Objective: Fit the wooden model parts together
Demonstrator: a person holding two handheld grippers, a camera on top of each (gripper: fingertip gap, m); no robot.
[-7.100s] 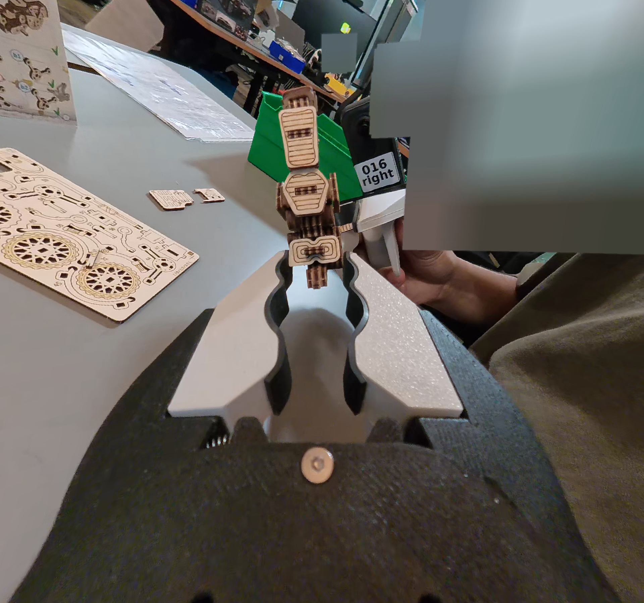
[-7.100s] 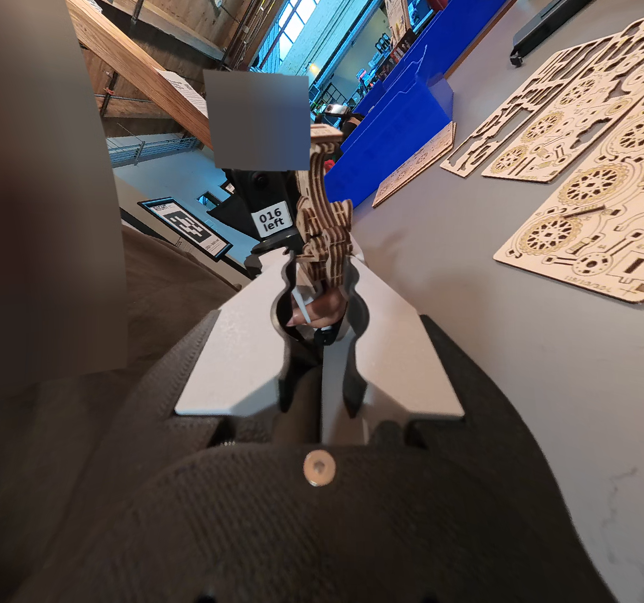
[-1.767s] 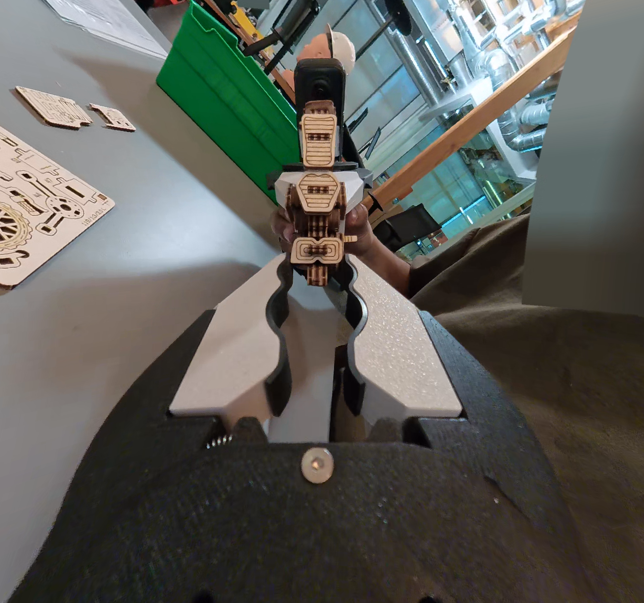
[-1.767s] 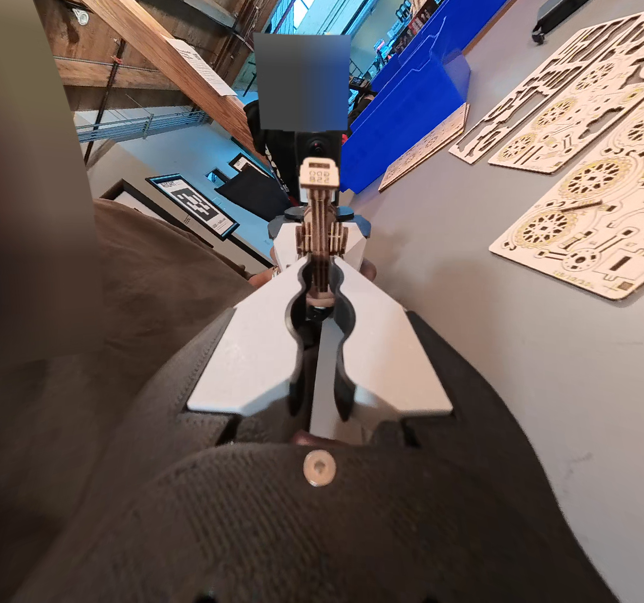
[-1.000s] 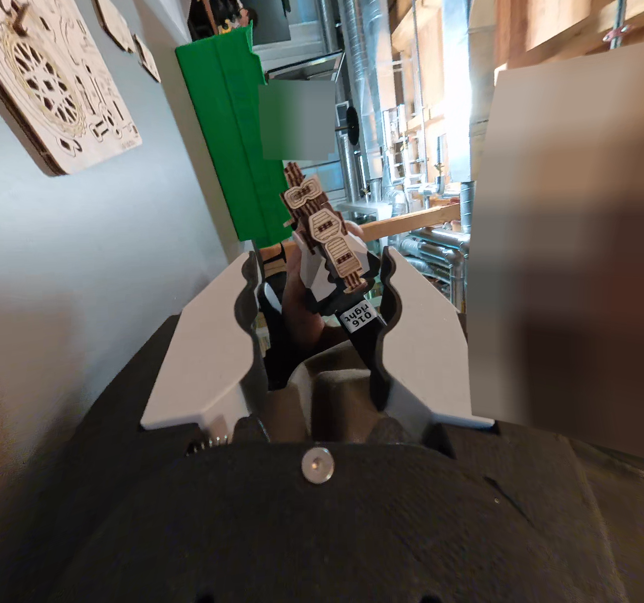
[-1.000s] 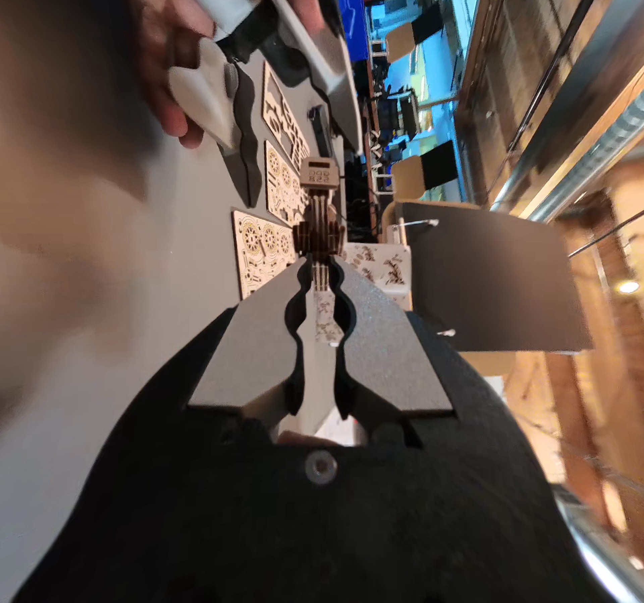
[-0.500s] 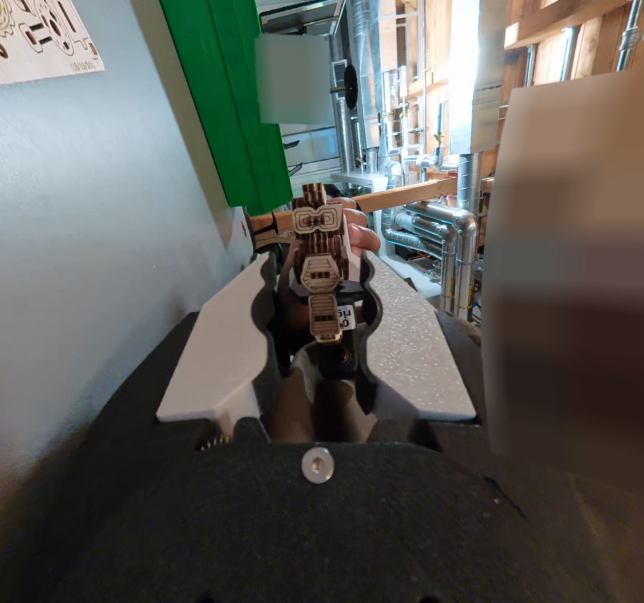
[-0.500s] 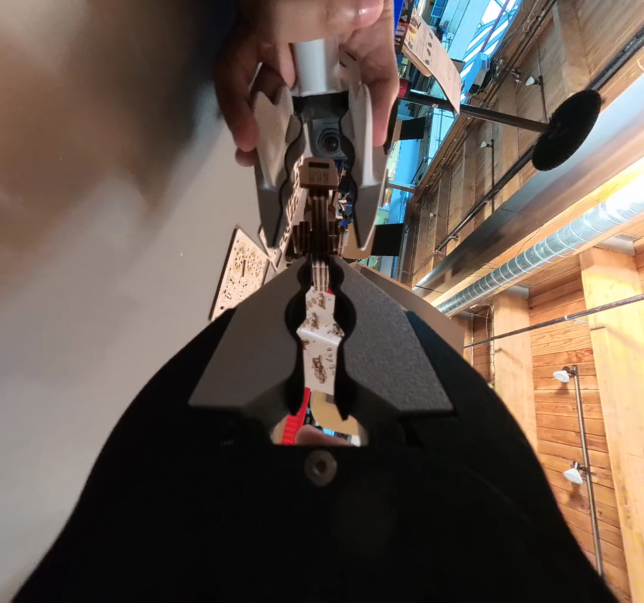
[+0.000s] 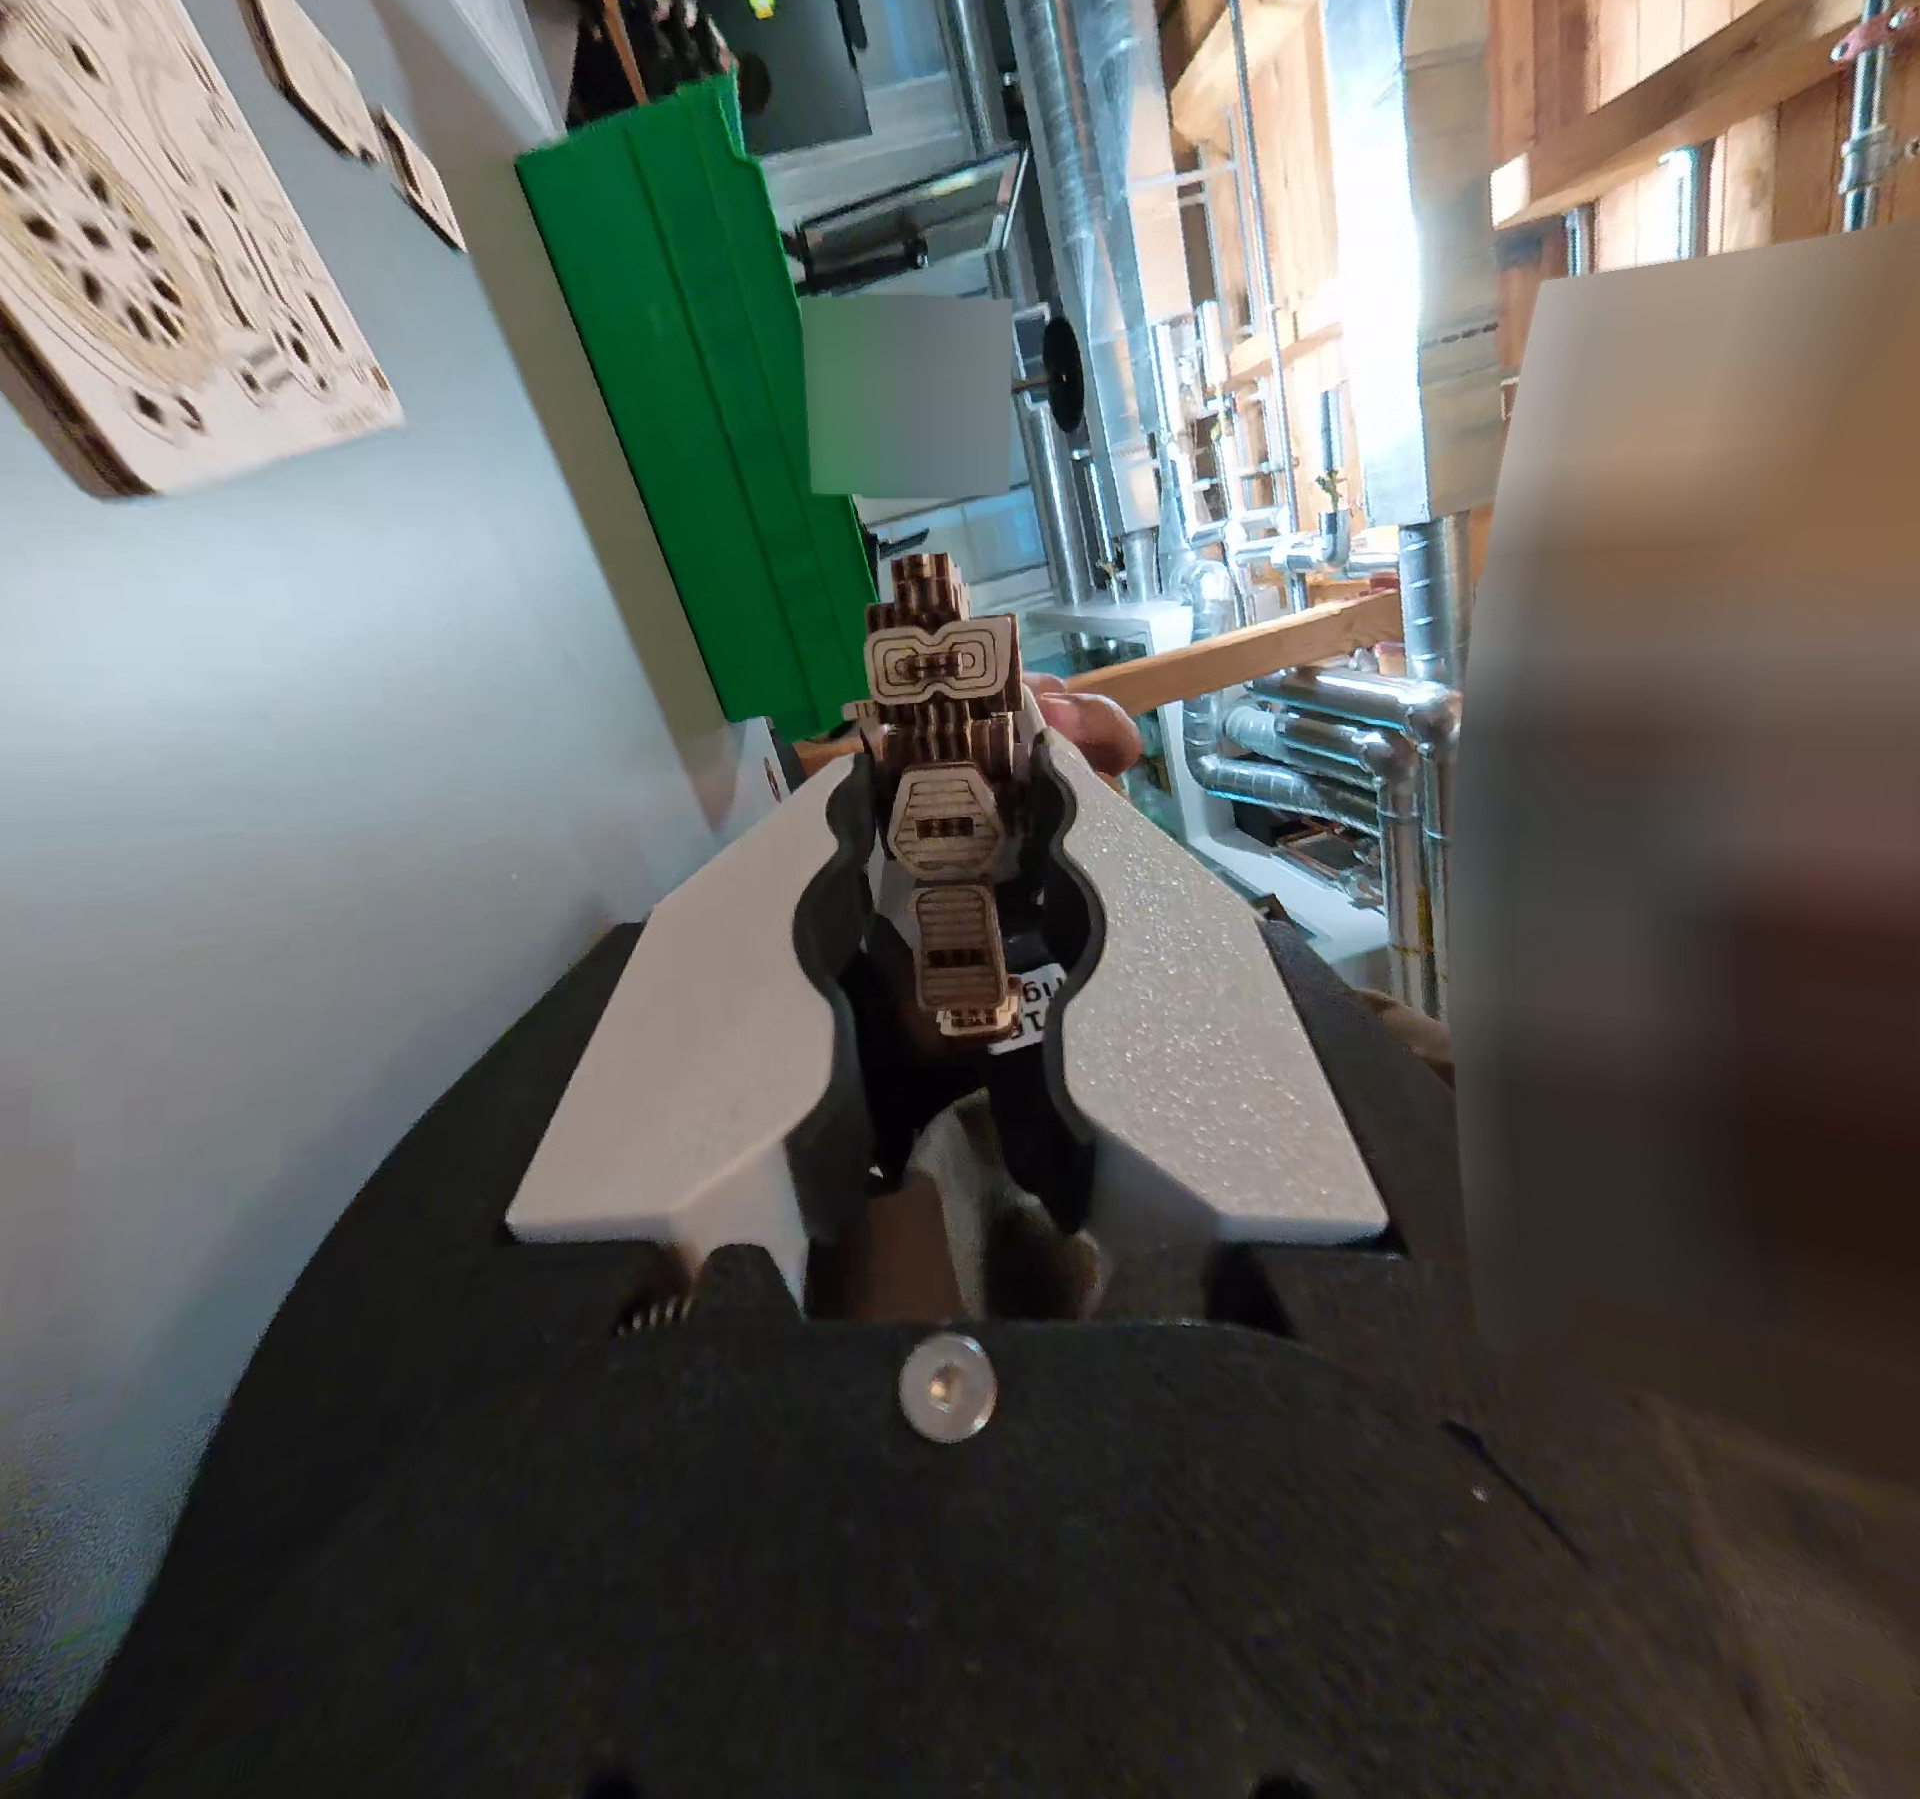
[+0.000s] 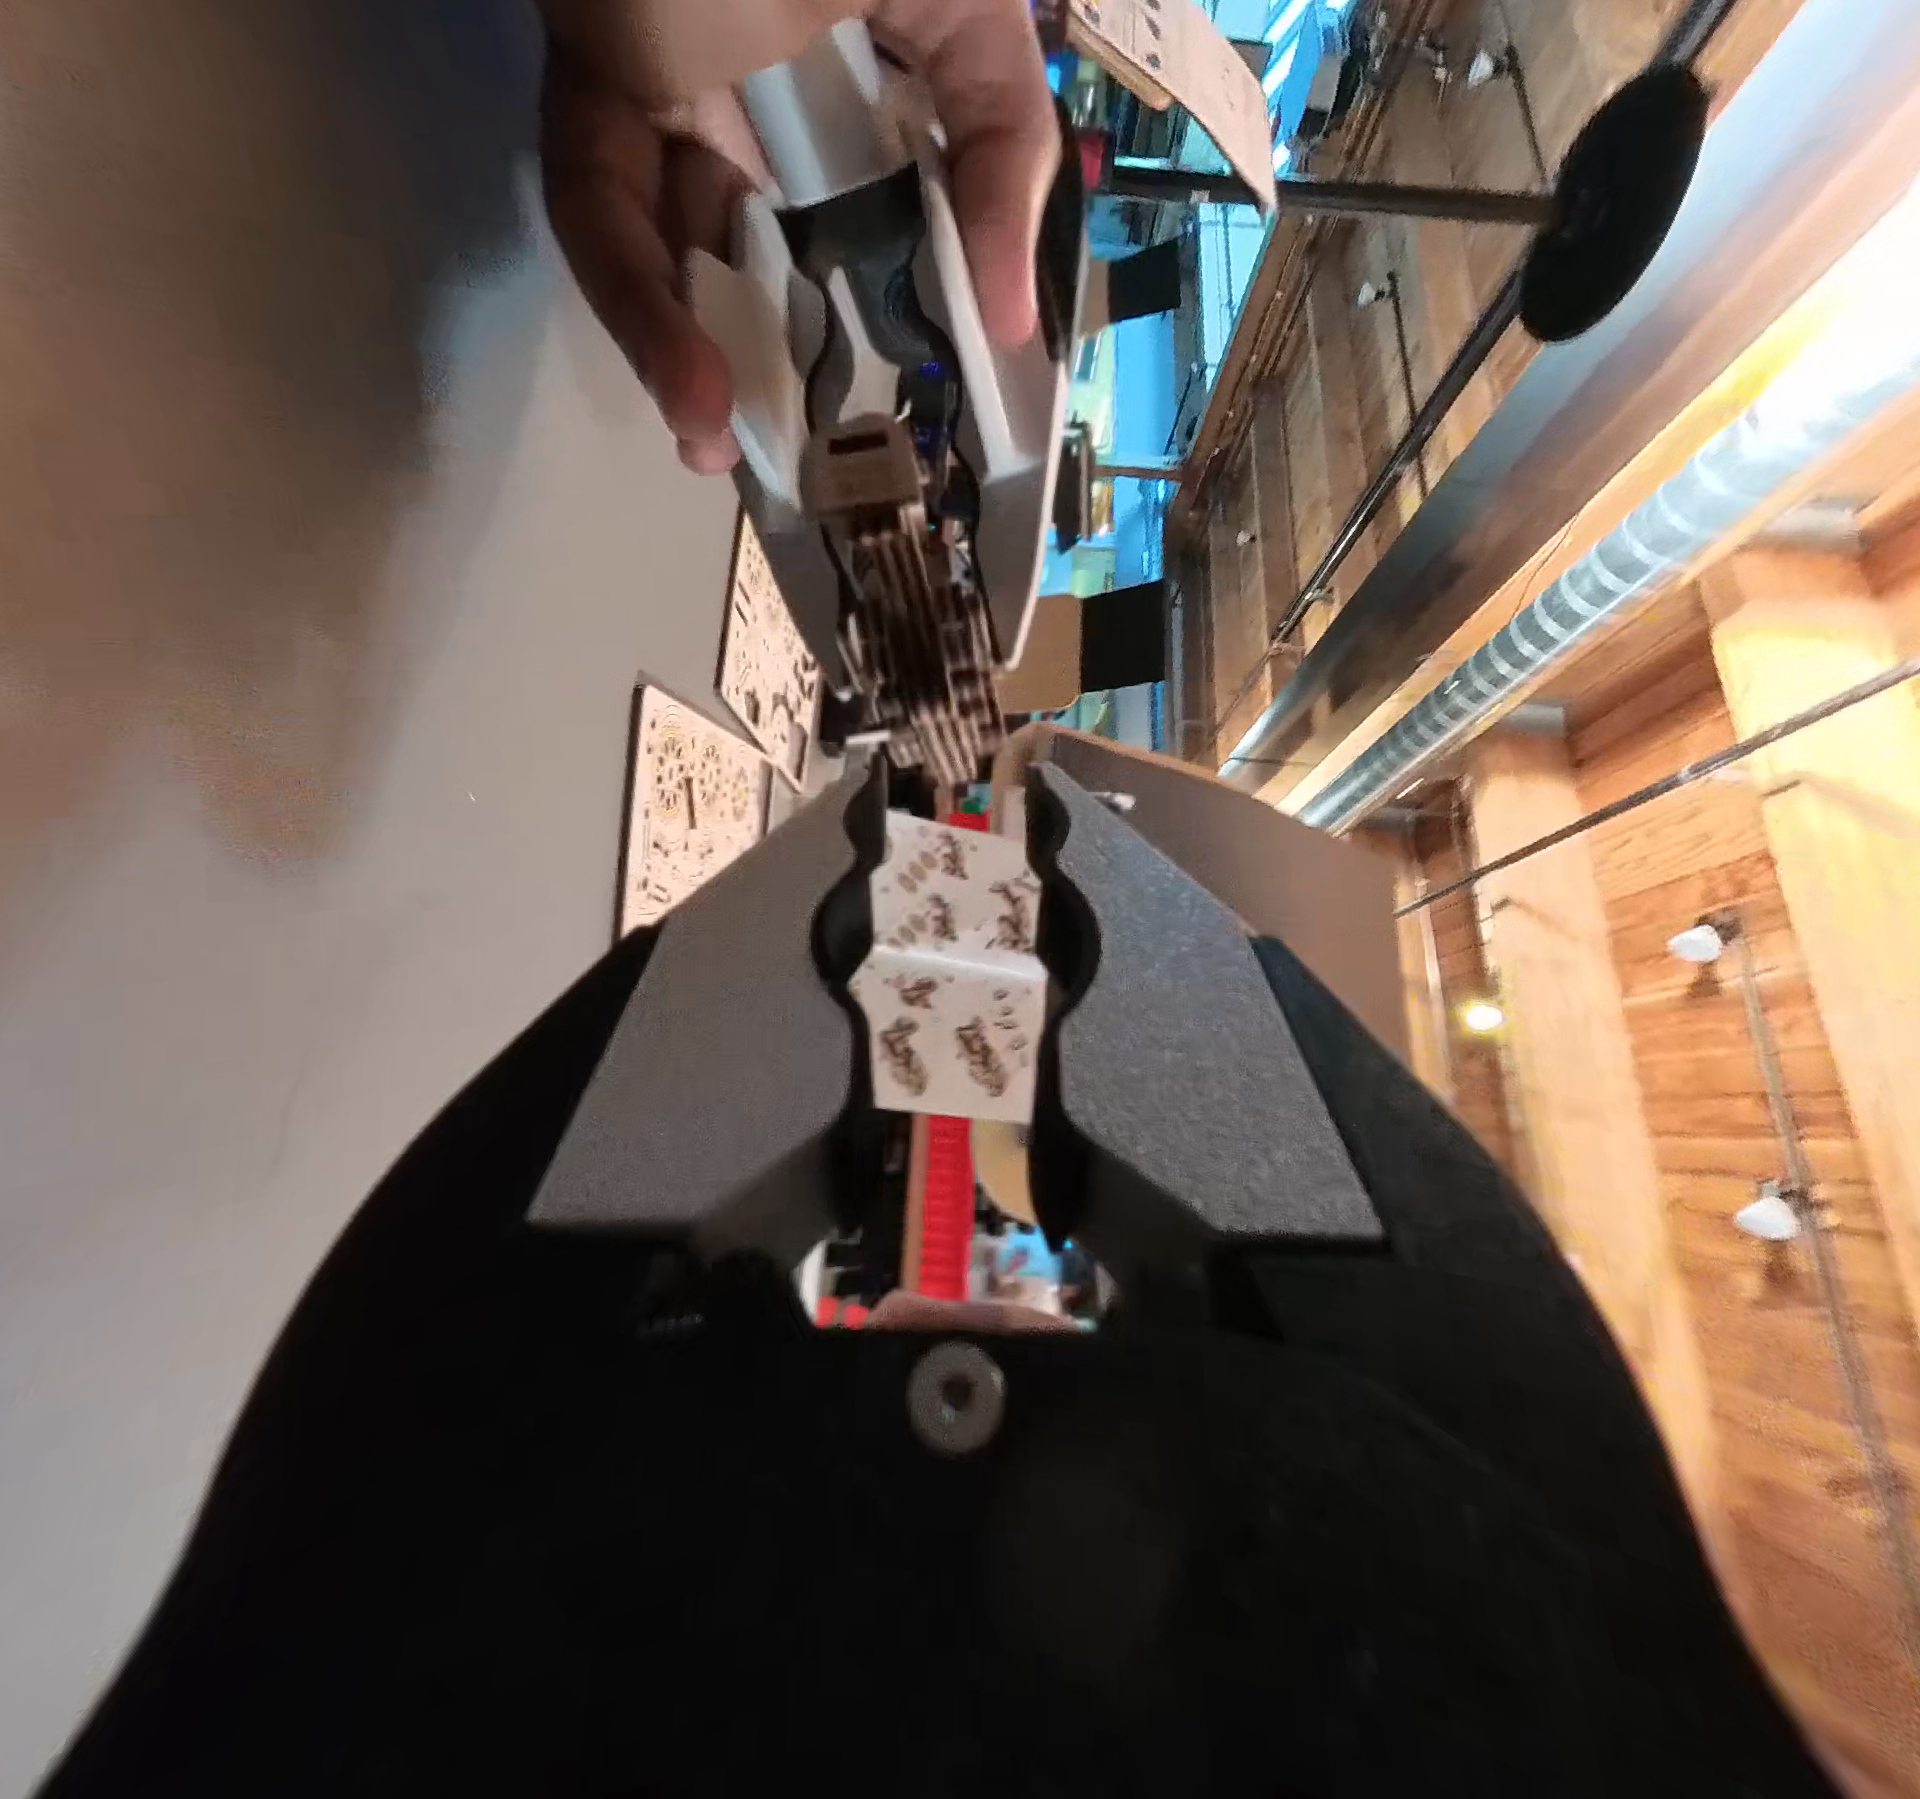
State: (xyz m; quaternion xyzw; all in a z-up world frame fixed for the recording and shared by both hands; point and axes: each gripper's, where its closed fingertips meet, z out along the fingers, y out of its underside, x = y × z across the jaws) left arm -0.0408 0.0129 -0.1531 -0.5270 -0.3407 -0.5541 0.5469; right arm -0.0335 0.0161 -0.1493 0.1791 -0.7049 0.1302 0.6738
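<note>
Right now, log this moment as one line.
left gripper: shut on wooden model | right gripper: open, tips at the model's end | model: held in the air

Each gripper has a black, rough body with one silver screw (image 9: 947,1400) in the middle. The two fingers (image 9: 686,1043) are pale grey with wavy black inner edges.

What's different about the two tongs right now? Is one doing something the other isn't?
The left tongs are squeezed onto the wooden model, while the right tongs are open with nothing between them; the model's end sits just past their tips. In their own views, the left tongs look pale grey in the light and the right tongs look dark in shadow. Both have wavy inner edges and a black body.
</note>
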